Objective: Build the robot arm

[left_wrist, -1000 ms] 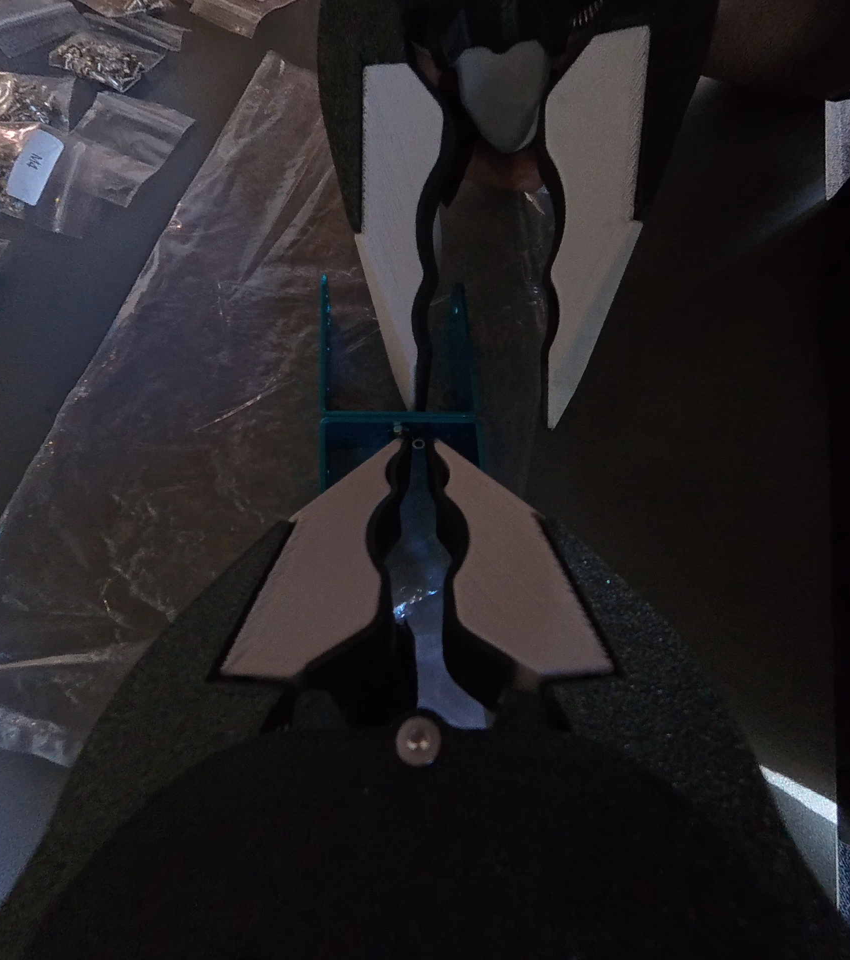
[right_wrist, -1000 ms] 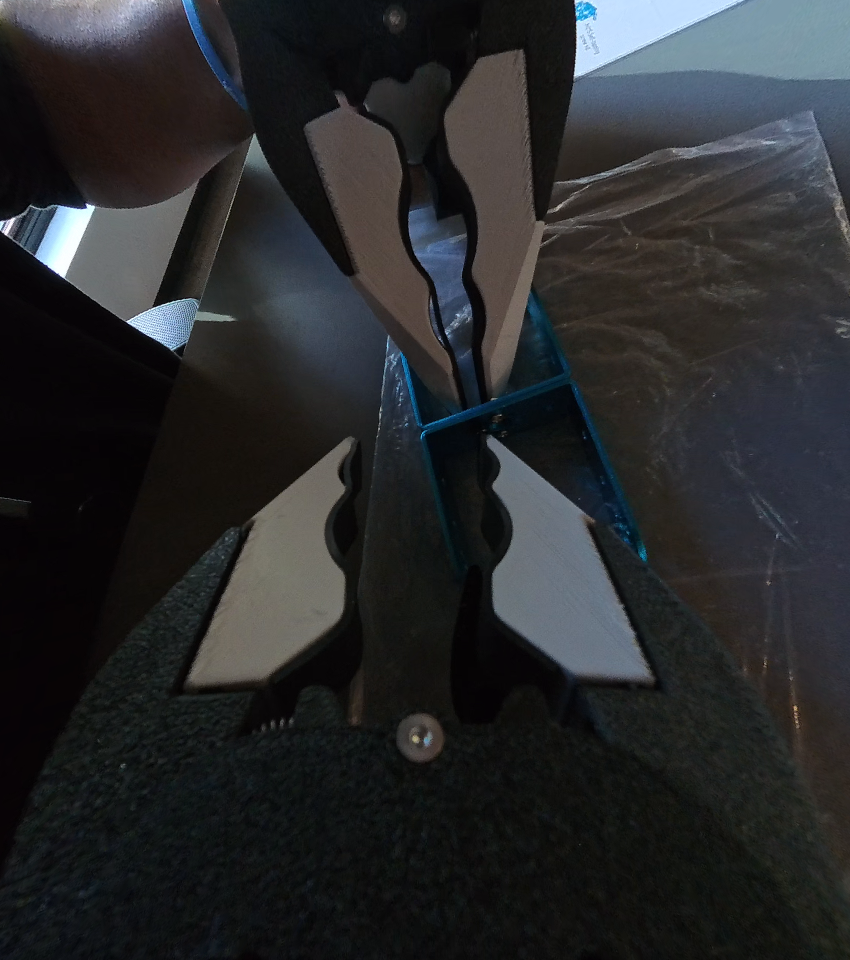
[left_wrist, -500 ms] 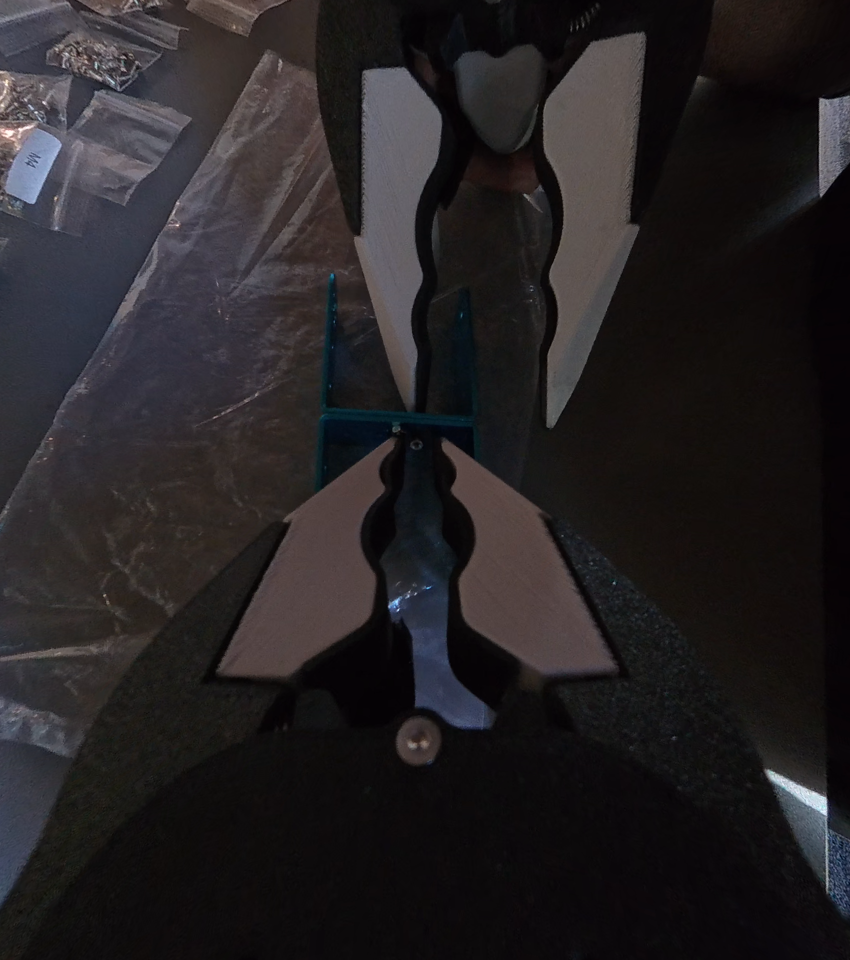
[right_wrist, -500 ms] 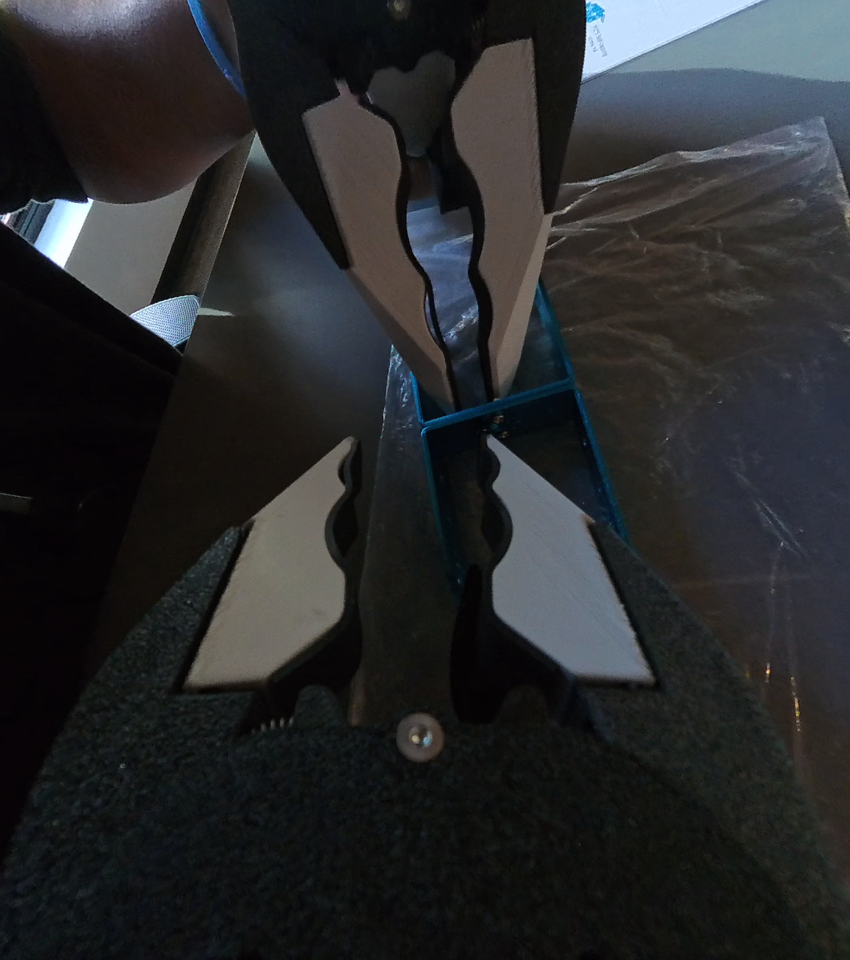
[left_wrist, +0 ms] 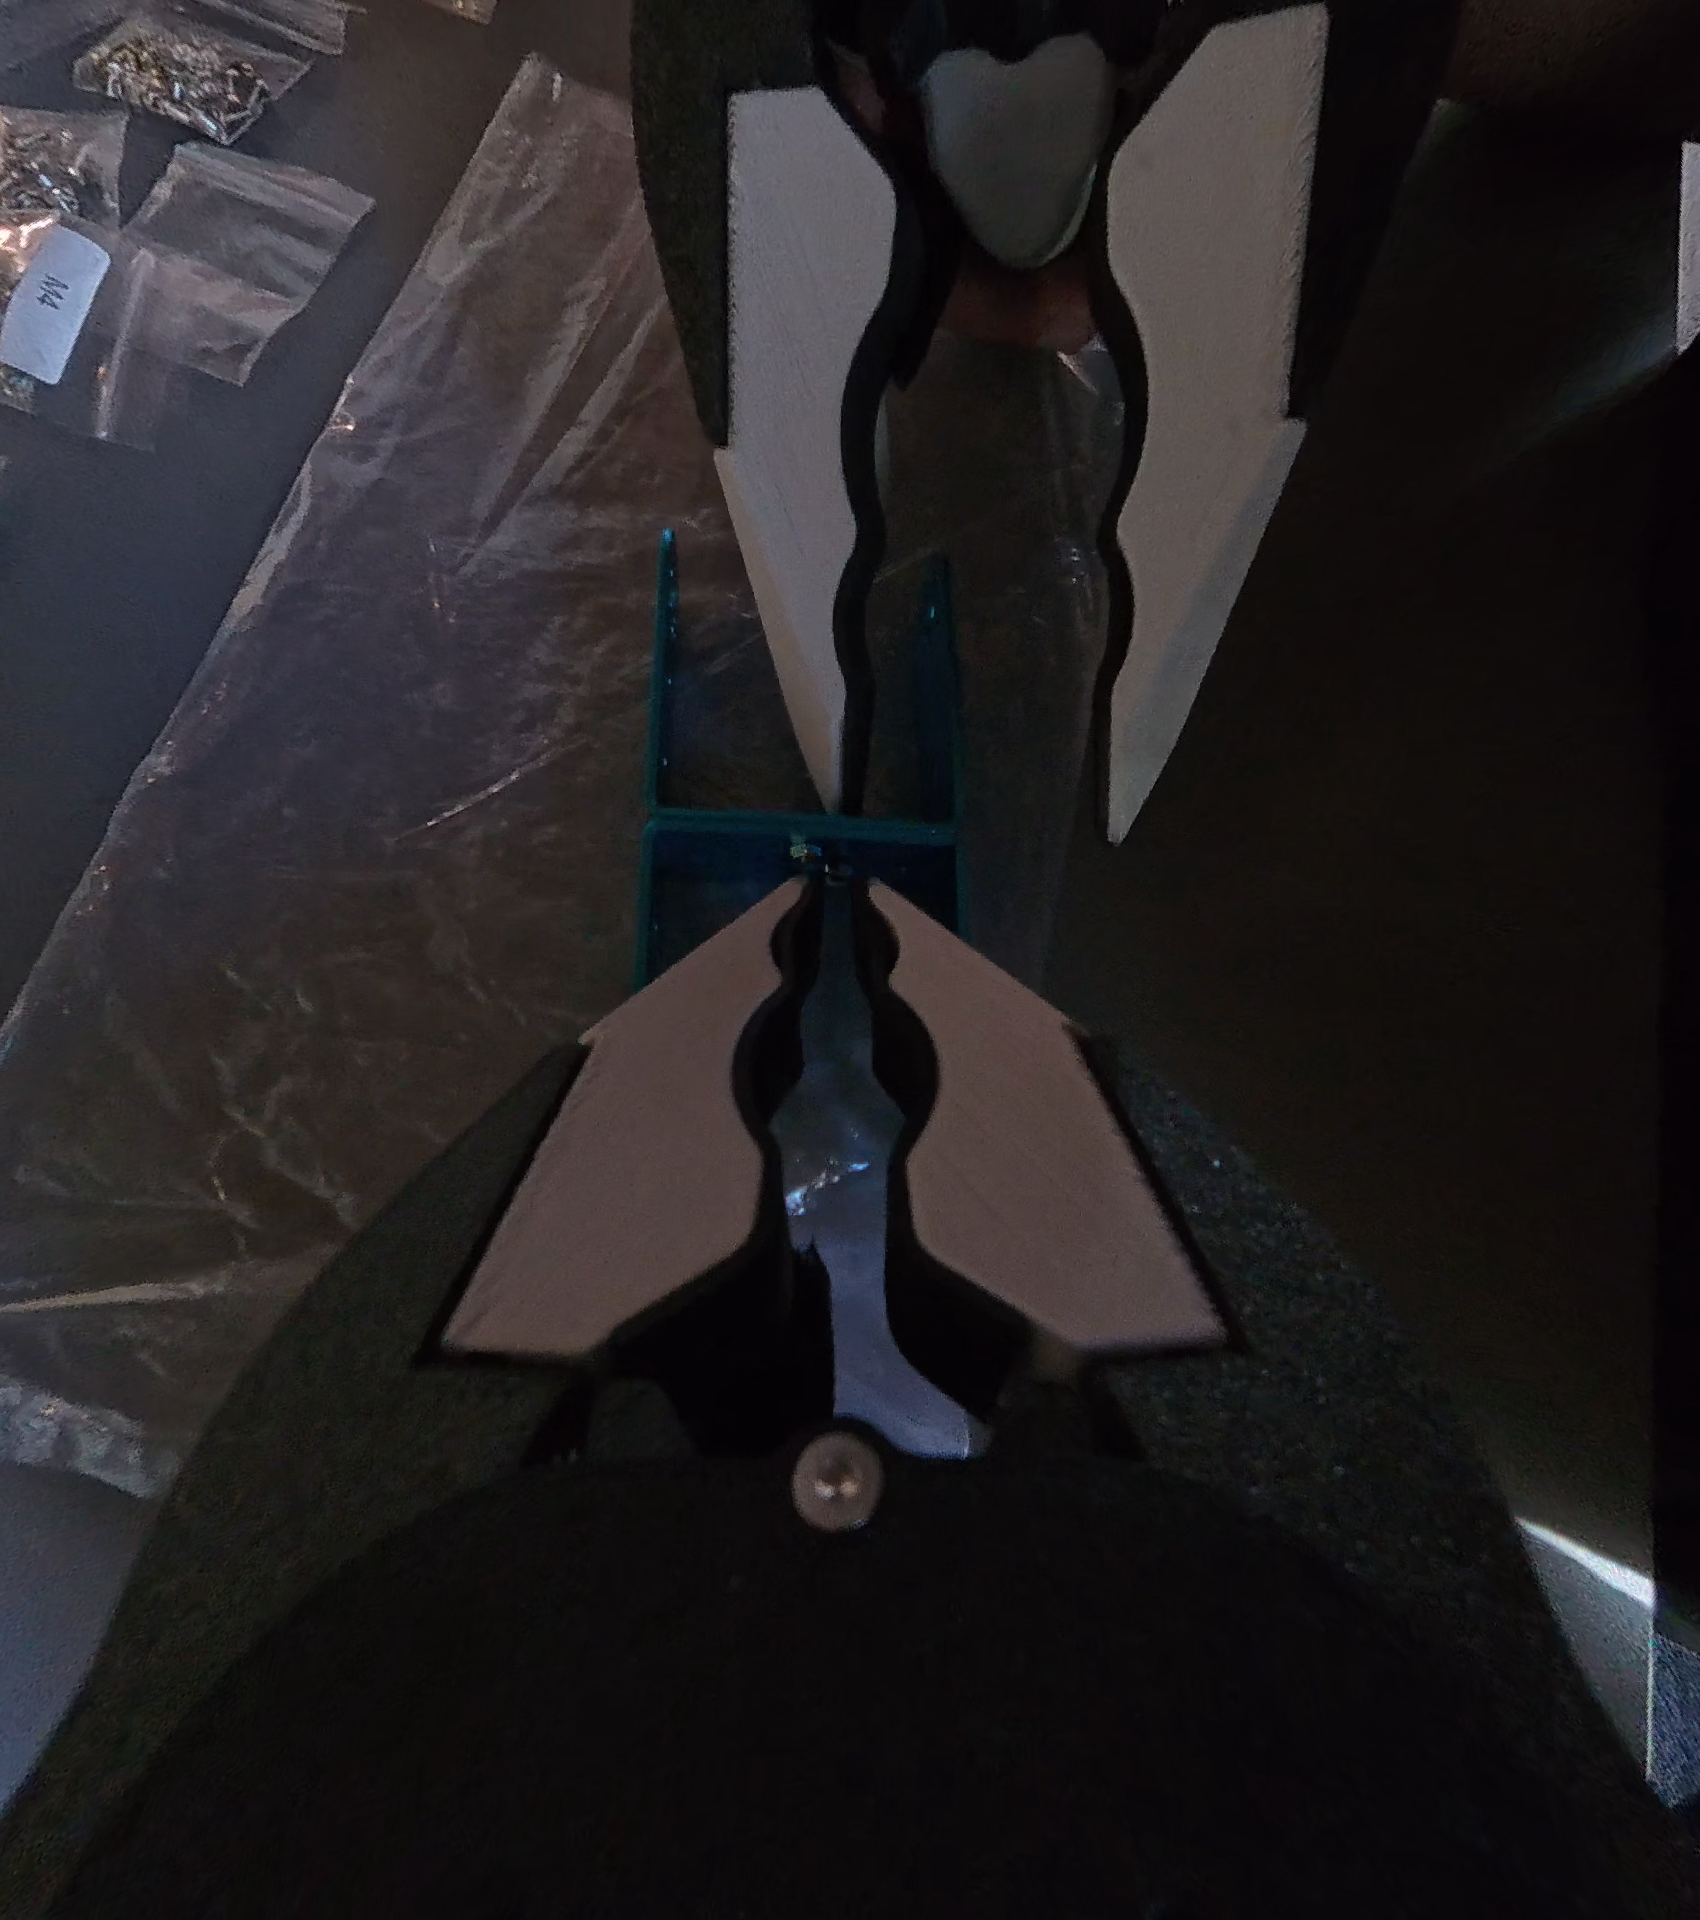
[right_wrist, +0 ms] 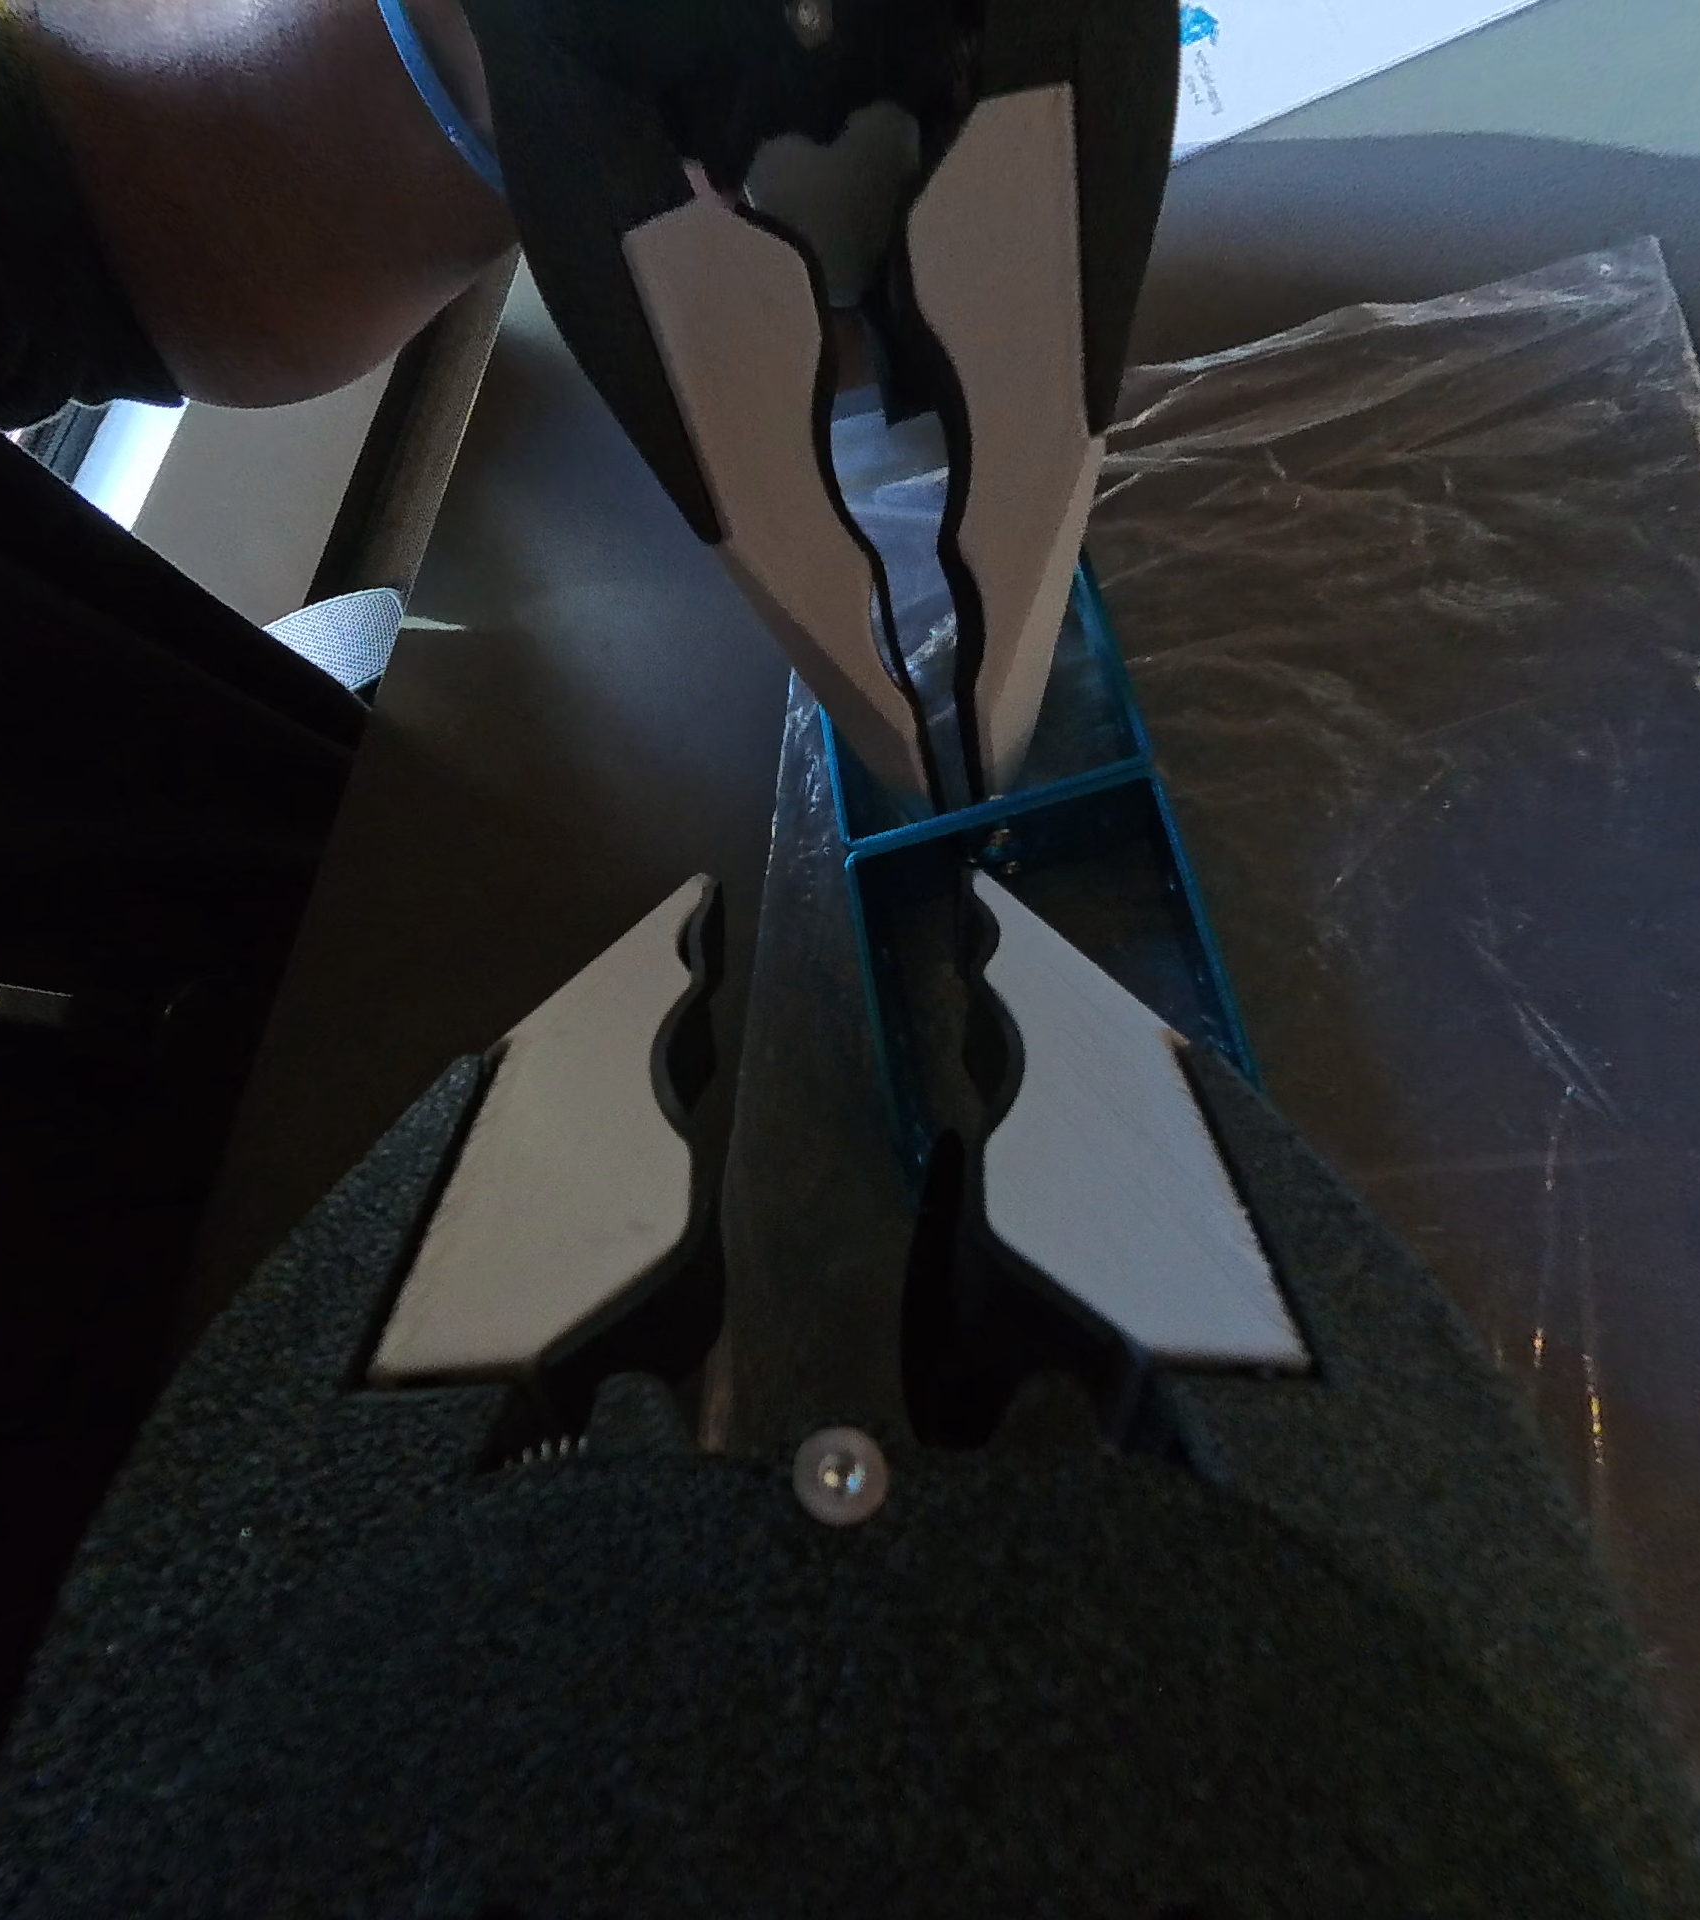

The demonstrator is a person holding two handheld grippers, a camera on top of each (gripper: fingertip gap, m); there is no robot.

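A blue metal bracket with two side walls and a cross wall lies on a clear plastic bag on a dark table. My left gripper is closed to a narrow slit on a small silver screw at the cross wall. It also shows in the right wrist view, pointing steeply down. My right gripper is open and faces it. It straddles one side wall of the bracket, with one finger inside against the cross wall. It holds nothing.
Several small zip bags of metal hardware lie at the far left of the table. A dark cabinet stands beside the table edge. A person's arm is above it. A white sheet lies beyond the plastic bag. Only a small space, under 4 cm, lies between the two pairs of fingers.
The left gripper has tilted slightly more upright over the cross wall. The right gripper stays open in the same place.
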